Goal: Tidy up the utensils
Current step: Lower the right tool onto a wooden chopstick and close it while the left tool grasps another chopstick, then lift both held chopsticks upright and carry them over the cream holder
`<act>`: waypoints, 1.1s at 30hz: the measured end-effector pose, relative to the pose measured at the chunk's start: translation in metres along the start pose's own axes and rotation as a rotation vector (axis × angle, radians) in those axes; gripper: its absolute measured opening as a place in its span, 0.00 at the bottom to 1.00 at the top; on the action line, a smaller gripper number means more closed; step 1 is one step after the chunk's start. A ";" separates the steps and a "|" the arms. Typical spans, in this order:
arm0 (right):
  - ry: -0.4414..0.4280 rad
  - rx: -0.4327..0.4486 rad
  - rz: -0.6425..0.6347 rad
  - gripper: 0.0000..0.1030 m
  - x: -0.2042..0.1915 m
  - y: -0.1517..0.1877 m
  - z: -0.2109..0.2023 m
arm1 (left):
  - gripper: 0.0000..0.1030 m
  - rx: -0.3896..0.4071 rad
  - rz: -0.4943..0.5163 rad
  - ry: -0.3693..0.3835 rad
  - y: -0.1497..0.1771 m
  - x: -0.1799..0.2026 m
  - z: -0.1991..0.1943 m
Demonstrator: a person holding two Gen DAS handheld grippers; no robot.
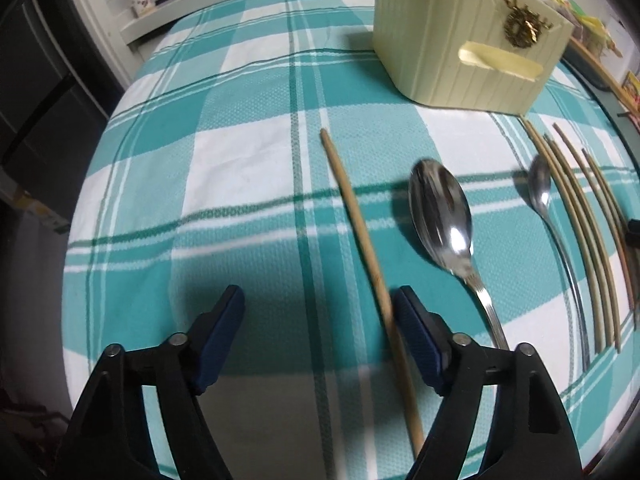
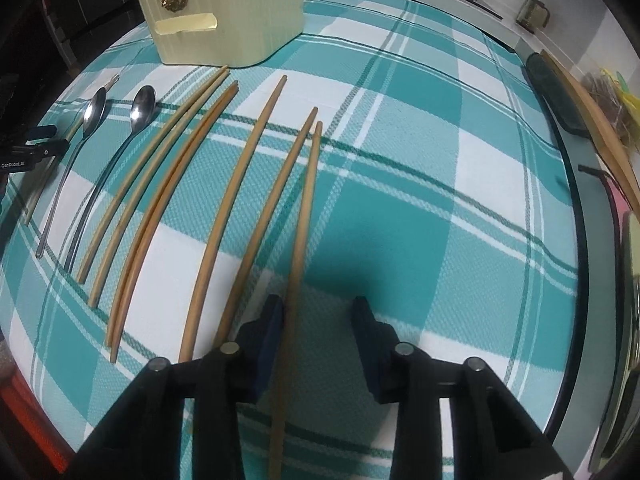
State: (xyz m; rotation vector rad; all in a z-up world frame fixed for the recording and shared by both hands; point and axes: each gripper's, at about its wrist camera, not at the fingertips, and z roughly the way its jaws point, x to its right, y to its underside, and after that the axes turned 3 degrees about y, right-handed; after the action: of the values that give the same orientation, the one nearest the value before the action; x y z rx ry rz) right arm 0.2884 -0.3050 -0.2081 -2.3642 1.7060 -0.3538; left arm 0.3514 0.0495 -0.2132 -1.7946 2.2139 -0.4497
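On the checked teal-and-white cloth (image 1: 240, 160), my left gripper (image 1: 320, 308) hangs low with its jaws spread wide, holding nothing. A single chopstick (image 1: 352, 216) lies between them, close against the right-hand pad (image 1: 416, 332). My right gripper (image 2: 320, 320) is likewise spread and empty, with the end chopstick of its row (image 2: 304, 216) running along the inner face of the left-hand pad (image 2: 272, 328).

The utensils lie in a loose row: a large spoon (image 1: 444, 216), a small spoon (image 1: 540, 184), and the remaining chopsticks (image 2: 168, 184) side by side. The cream holder (image 1: 452, 40) stands upright at the far end of the cloth, just beyond their tips.

The step in hand appears to be a pinch on one chopstick by each gripper. I judge that each tool should first shift sideways to centre the stick between the pads, then sink until the pads touch the cloth before closing; a thin round stick may otherwise roll or tilt out. On the right, the neighbouring chopstick (image 2: 264, 216) lies just beside the chosen one and could be caught as well.

Open cloth lies left of my left gripper and right of my right one. The table edge (image 2: 576, 216) curves well off to the right; the path toward the holder crosses only flat utensils.
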 end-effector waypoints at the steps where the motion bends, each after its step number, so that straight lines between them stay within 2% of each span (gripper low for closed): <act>1: 0.009 0.001 -0.007 0.19 -0.001 -0.009 0.003 | 0.68 -0.006 -0.001 0.005 -0.006 -0.002 0.002; 3: -0.002 -0.001 -0.012 0.09 -0.001 -0.025 0.010 | 0.63 -0.013 -0.010 0.019 -0.017 -0.007 0.007; 9: -0.023 0.015 0.023 0.06 0.007 -0.064 0.026 | 0.33 -0.018 -0.022 0.040 -0.048 -0.012 0.018; 11: -0.040 0.023 0.048 0.06 0.011 -0.076 0.030 | 0.07 -0.017 -0.024 0.053 -0.055 -0.012 0.021; 15: -0.076 0.051 0.108 0.06 0.019 -0.090 0.036 | 0.04 -0.005 -0.058 0.052 -0.063 -0.016 0.021; 18: -0.107 0.104 0.166 0.06 0.025 -0.090 0.027 | 0.04 0.058 -0.100 0.074 -0.063 -0.024 0.001; 21: -0.141 0.199 0.192 0.06 0.028 -0.081 -0.004 | 0.04 0.164 -0.130 0.111 -0.055 -0.034 -0.039; 25: -0.175 0.345 0.206 0.06 0.033 -0.062 -0.055 | 0.04 0.267 -0.173 0.180 -0.047 -0.047 -0.085; 29: -0.196 0.459 0.235 0.06 0.038 -0.043 -0.091 | 0.04 0.340 -0.200 0.211 -0.039 -0.054 -0.118; 33: -0.234 0.533 0.259 0.06 0.042 -0.031 -0.113 | 0.04 0.389 -0.199 0.230 -0.031 -0.055 -0.142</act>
State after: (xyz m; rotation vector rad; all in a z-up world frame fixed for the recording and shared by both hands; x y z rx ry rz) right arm 0.2938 -0.3379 -0.0887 -1.7142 1.5453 -0.4074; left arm 0.3358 0.1080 -0.0703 -1.8217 1.9111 -1.0950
